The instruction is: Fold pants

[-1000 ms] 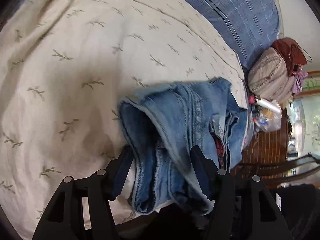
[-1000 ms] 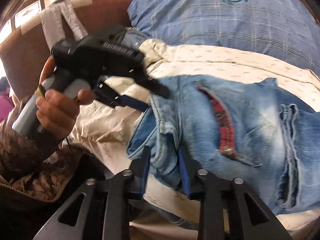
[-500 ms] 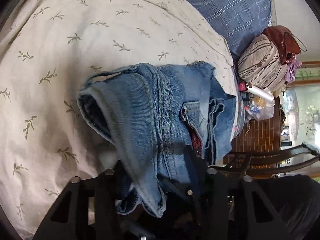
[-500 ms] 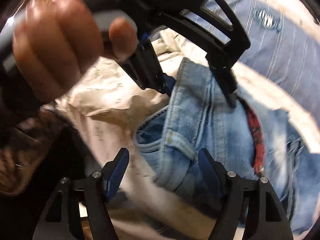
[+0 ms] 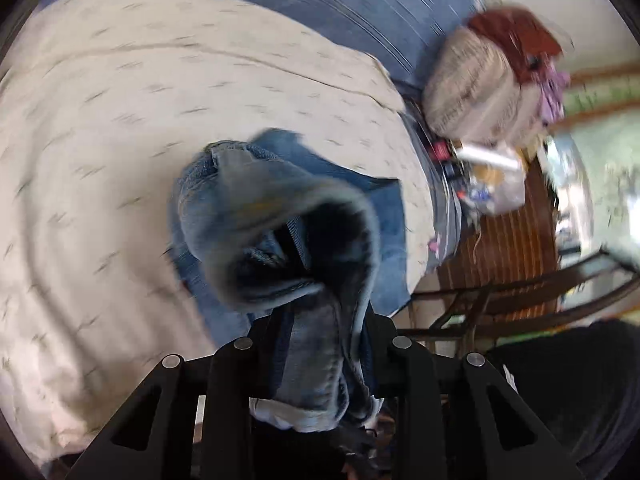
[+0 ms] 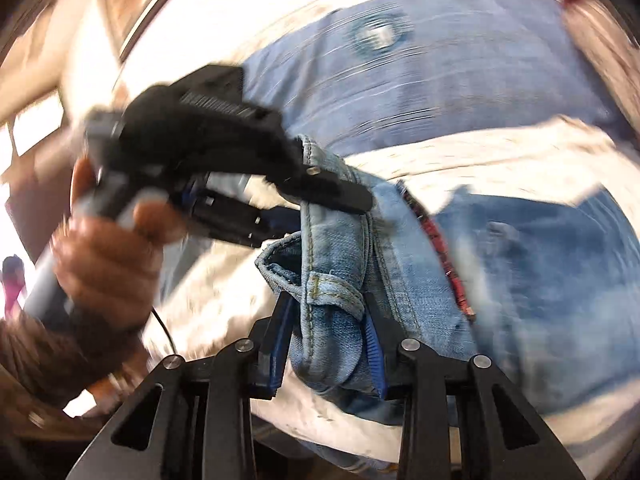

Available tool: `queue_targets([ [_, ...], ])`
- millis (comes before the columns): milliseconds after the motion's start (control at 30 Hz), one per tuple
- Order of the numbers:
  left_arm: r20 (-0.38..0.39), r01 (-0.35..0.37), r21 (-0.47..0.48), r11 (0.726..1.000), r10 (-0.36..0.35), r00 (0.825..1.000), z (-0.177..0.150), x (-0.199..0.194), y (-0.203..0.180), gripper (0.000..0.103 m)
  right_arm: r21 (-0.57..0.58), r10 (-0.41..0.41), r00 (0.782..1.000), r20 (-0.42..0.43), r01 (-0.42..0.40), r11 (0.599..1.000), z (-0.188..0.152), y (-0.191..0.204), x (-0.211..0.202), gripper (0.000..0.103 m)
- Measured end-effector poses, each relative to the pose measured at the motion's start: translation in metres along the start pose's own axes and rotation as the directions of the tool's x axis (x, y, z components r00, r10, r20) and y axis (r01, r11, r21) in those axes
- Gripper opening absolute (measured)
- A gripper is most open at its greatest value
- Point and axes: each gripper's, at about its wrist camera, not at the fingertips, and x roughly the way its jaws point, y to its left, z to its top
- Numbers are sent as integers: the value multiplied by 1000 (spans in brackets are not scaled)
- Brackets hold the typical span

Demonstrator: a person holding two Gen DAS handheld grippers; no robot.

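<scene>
The light blue jeans (image 5: 256, 200) lie bunched on the cream leaf-print bedspread (image 5: 100, 120). My left gripper (image 5: 324, 328) is shut on a thick fold of the jeans' waistband and holds it lifted off the bed. In the right wrist view the jeans (image 6: 520, 264) spread to the right, with a red patterned strip (image 6: 444, 256) on them. My right gripper (image 6: 328, 320) is shut on a folded waistband edge with a belt loop. The left gripper (image 6: 320, 192), held by a hand, grips the same edge a little farther up. Both views are motion-blurred.
A blue plaid pillow (image 5: 360, 4) lies at the far end of the bed. A striped bag (image 5: 476, 88) and small clutter (image 5: 492, 176) sit on a wooden stand beside the bed. A dark chair frame (image 5: 520, 300) stands at the right.
My right gripper was open half a second ago and has shut on the waistband edge. Both grippers have lifted the jeans, and the left view has swung toward the pillow.
</scene>
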Motion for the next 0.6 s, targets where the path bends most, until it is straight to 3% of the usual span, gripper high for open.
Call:
queue_targets([
  [133, -75, -19, 59, 998, 24, 997, 18, 52, -40, 32, 190, -20, 998, 63, 8, 982, -4, -52, -28, 33],
  [200, -107, -53, 74, 996, 61, 992, 25, 81, -52, 34, 309, -40, 996, 77, 14, 951, -12, -84, -38, 33],
  [300, -153, -150, 122, 981, 168, 974, 30, 128, -66, 35, 442, -95, 993, 64, 57, 895, -31, -125, -46, 34],
  [400, -150, -260, 198, 945, 291, 945, 28, 154, -85, 35, 554, -93, 995, 25, 63, 830, -51, -152, -45, 36],
  [467, -163, -246, 255, 935, 293, 942, 22, 151, -103, 35, 590, -61, 997, 45, 23, 807, -57, -161, -49, 37],
  [533, -170, -206, 308, 929, 266, 949, 16, 138, -114, 35, 575, -41, 996, 73, -9, 818, -53, -162, -57, 40],
  [600, -163, -173, 376, 910, 249, 955, 11, 118, -123, 36, 567, -28, 993, 113, -41, 823, -51, -164, -71, 54],
])
